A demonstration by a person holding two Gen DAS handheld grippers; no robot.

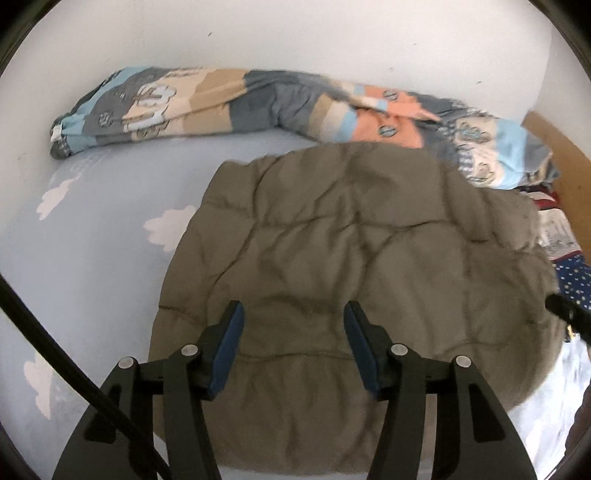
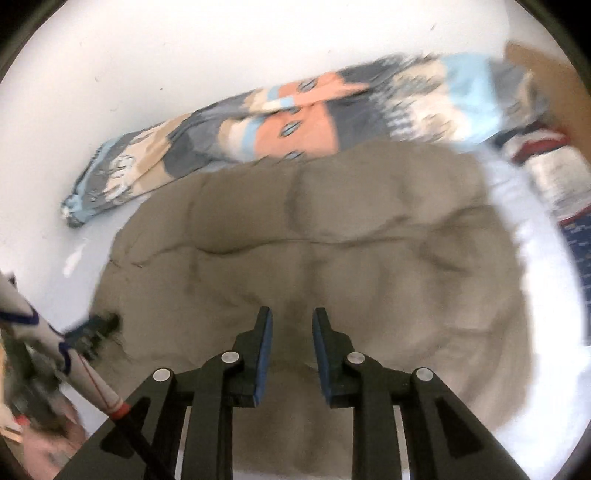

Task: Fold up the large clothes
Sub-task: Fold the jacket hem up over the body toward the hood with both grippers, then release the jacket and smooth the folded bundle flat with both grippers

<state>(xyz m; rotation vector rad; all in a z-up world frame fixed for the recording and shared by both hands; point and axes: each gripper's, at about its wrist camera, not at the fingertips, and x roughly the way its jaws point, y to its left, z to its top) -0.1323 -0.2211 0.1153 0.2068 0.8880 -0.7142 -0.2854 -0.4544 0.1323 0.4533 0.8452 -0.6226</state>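
Observation:
A large olive-brown quilted garment [image 1: 351, 243] lies spread flat on the bed; it also fills the right wrist view [image 2: 314, 251]. My left gripper [image 1: 293, 314] is open and empty, held above the garment's near hem. My right gripper [image 2: 291, 319] is open with a narrower gap, empty, above the garment's near part. The right gripper's tip [image 1: 565, 314] shows at the right edge of the left wrist view. The left gripper [image 2: 96, 328] shows blurred at the garment's left edge in the right wrist view.
A light blue bedsheet with white clouds [image 1: 85, 236] covers the bed. A rolled patchwork blanket [image 1: 258, 103] lies along the white wall [image 1: 295, 33]. Other patterned clothes [image 1: 561, 229] lie at the right, by a wooden headboard [image 1: 561, 155].

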